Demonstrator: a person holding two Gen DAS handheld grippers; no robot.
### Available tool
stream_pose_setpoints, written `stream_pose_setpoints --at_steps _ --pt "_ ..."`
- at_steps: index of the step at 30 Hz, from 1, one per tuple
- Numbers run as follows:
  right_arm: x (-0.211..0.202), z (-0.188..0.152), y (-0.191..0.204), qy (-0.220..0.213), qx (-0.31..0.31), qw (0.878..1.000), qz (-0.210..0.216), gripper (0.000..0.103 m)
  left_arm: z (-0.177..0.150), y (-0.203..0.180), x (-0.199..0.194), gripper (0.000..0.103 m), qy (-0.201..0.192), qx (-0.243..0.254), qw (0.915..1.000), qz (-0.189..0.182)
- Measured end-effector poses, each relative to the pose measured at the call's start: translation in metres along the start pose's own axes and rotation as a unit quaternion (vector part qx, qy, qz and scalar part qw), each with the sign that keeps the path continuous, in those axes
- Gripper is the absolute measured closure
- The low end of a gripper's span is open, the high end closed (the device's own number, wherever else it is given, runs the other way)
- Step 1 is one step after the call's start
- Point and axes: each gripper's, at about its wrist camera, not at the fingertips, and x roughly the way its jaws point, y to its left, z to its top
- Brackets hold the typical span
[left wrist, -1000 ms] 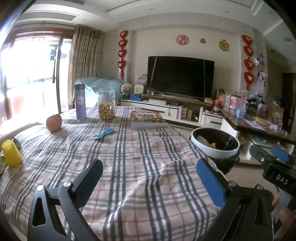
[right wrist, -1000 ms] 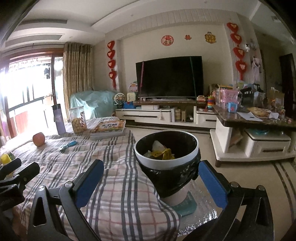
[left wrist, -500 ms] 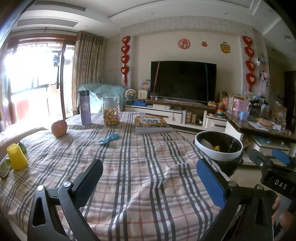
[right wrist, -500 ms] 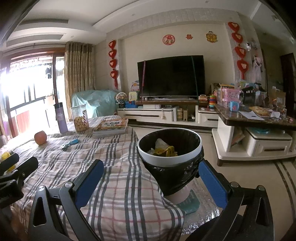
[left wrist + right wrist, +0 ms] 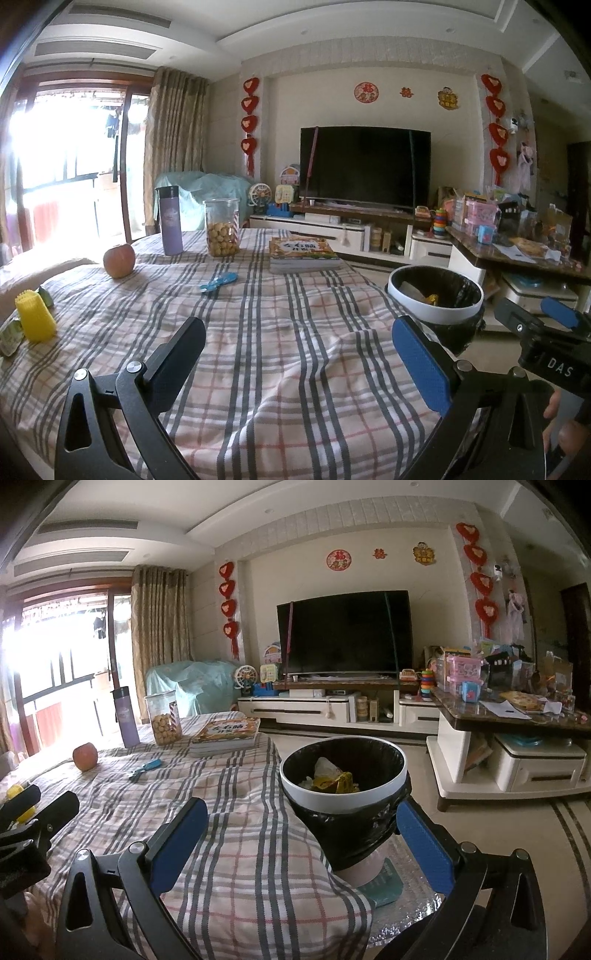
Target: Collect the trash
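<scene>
Both views have tilted up since a second ago: more ceiling shows, and the desk (image 5: 280, 369) with its plaid cloth sits lower in the picture. The left gripper (image 5: 295, 354) hangs over the cloth with jaws wide apart and nothing between them, as before. The right gripper (image 5: 299, 834) also has its jaws apart and empty, framing the near corner of the desk and the trash bin (image 5: 345, 797). The bin, black-lined with a white rim, stands on the floor at 3 o'clock of the desk and holds yellow and white scraps (image 5: 332, 777). On the cloth, the yellow cup (image 5: 35, 317) at 9 o'clock, the apple (image 5: 119, 260), the blue item (image 5: 218, 282) and the books (image 5: 303, 254) lie where they lay earlier.
</scene>
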Motion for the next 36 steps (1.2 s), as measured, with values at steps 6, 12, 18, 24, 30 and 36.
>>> stream_pose_setpoints --at_steps 6,12,18,24,30,36 --pt "0.0001 0.0001 0.0002 0.000 -0.001 1.000 0.000 0.000 -0.0006 0.0004 -0.0006 0.001 -0.001 0.001 1.0000 0.001" --pt "-0.0006 -0.0001 0.0013 0.001 0.000 1.000 0.002 0.000 -0.0014 0.0000 -0.0004 0.001 -0.001 0.003 1.0000 -0.001" --pt "-0.0015 0.0000 0.0034 0.000 0.001 1.000 0.003 0.000 -0.0017 0.0010 0.0011 0.001 0.001 0.003 1.0000 -0.003" --pt "-0.0017 0.0001 0.0038 -0.001 0.004 1.000 0.007 0.000 -0.0020 0.0010 0.0011 0.001 0.001 0.004 1.0000 -0.003" --pt "-0.0020 0.0006 0.0045 0.000 0.004 1.000 0.008 0.000 -0.0029 0.0012 0.0012 0.001 0.001 0.004 1.0000 -0.004" --pt "-0.0015 0.0007 0.0062 0.000 0.004 1.000 0.009 0.000 -0.0038 0.0016 0.0024 0.001 0.003 0.004 1.0000 -0.005"
